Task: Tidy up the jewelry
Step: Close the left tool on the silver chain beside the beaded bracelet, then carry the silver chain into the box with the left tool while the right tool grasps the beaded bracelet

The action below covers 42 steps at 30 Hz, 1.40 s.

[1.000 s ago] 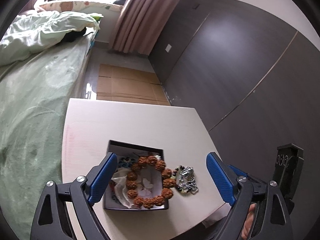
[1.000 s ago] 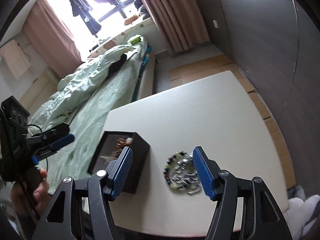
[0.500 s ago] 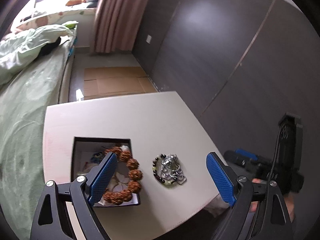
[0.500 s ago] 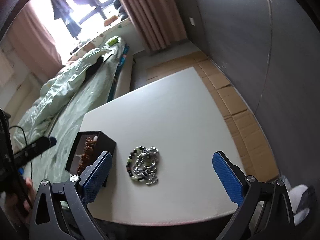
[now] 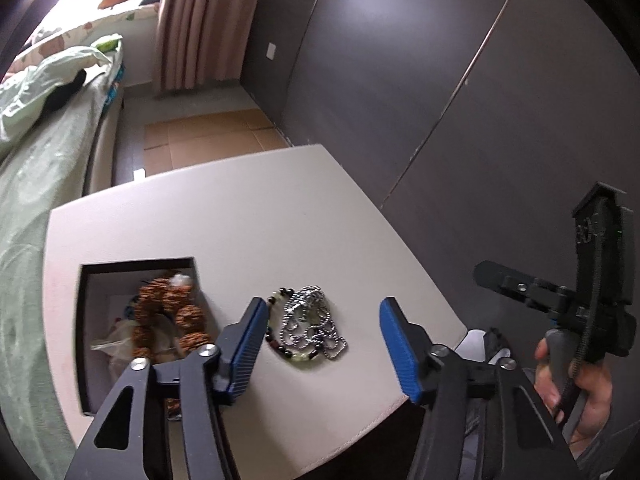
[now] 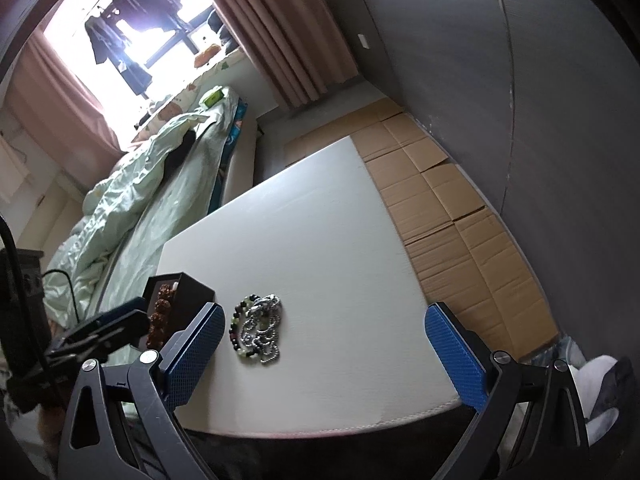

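A small heap of jewelry [image 5: 307, 325] (a silver chain tangled with a dark and pale green bead bracelet) lay on the white table [image 5: 248, 216], just to the right of an open black box [image 5: 138, 322]. Inside the box sat a bracelet of chunky brown beads [image 5: 170, 322]. The left gripper [image 5: 320, 344] hung above the heap, its blue jaws closing with the heap showing between them, neither pad touching it. The right gripper [image 6: 322, 340] stood spread wide over the bare tabletop, nothing held, the heap near its left jaw. A green-covered bed [image 6: 152, 184] ran alongside the table.
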Available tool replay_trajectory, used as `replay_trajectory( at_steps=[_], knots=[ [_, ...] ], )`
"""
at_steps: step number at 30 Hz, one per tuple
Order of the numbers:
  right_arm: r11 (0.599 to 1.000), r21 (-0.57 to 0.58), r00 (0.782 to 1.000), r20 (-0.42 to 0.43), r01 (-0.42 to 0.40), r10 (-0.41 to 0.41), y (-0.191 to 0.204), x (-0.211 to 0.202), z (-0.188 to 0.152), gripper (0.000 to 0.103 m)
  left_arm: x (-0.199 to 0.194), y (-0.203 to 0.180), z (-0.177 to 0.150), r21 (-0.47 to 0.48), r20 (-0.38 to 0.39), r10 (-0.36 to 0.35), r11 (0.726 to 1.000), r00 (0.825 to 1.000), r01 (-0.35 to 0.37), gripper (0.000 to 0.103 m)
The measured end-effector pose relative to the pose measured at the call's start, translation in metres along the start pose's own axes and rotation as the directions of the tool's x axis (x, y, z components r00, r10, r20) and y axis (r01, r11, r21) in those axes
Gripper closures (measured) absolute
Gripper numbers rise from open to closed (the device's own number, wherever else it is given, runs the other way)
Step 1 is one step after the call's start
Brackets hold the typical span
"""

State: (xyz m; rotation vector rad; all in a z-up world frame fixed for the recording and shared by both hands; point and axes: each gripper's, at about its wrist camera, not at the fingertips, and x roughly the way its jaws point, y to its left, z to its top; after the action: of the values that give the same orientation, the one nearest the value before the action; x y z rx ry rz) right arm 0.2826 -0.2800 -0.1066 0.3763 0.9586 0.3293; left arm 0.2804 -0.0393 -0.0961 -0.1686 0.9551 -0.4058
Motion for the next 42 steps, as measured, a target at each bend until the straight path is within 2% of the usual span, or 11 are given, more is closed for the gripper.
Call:
replay_trajectory(
  at_steps=[4,11,13,27,28,30,31,34,42],
  knots=[
    [1.0,0.019,1.0,0.005,-0.023,0.023,-0.007,-0.003,0.0,0.002,0.025,-0.003,0.0,-0.013,-0.051,-0.008,1.0,0.999,0.007,0.06],
    [0.998,0.049,0.998,-0.024,-0.049,0.051,-0.014,0.007,0.004,0.002,0.058,-0.006,0.0,-0.002,-0.102,0.038,0.999,0.994,-0.038,0.063],
    [0.997,0.061,0.998,-0.03,-0.054,0.056,-0.017,0.01,0.005,0.002,0.065,-0.002,0.0,-0.013,-0.109,0.056,0.998,0.993,-0.057,0.067],
    [0.991,0.115,0.996,-0.053,-0.062,0.069,-0.026,0.019,0.006,0.002,0.103,0.002,-0.002,0.032,-0.167,0.163,0.987,0.972,-0.16,0.068],
    [0.992,0.114,0.996,-0.054,-0.062,0.068,-0.026,0.019,0.007,0.002,0.105,0.004,-0.001,0.026,-0.172,0.16,0.987,0.972,-0.158,0.071],
    [0.992,0.11,0.996,-0.056,-0.062,0.069,-0.024,0.02,0.007,0.002,0.104,0.007,0.0,0.005,-0.179,0.142,0.99,0.974,-0.143,0.084],
    [0.992,0.109,0.996,-0.056,-0.063,0.069,-0.023,0.02,0.007,0.002,0.103,0.008,0.001,-0.001,-0.179,0.134,0.991,0.975,-0.136,0.085],
    [0.992,0.104,0.996,-0.06,-0.064,0.071,-0.021,0.022,0.007,0.002,0.095,0.008,0.001,-0.016,-0.168,0.1,0.994,0.981,-0.104,0.087],
    [0.994,0.088,0.995,-0.069,-0.06,0.067,-0.015,0.027,0.007,0.002,0.046,-0.001,0.016,-0.028,-0.063,0.007,1.0,0.998,-0.009,0.087]
  ],
)
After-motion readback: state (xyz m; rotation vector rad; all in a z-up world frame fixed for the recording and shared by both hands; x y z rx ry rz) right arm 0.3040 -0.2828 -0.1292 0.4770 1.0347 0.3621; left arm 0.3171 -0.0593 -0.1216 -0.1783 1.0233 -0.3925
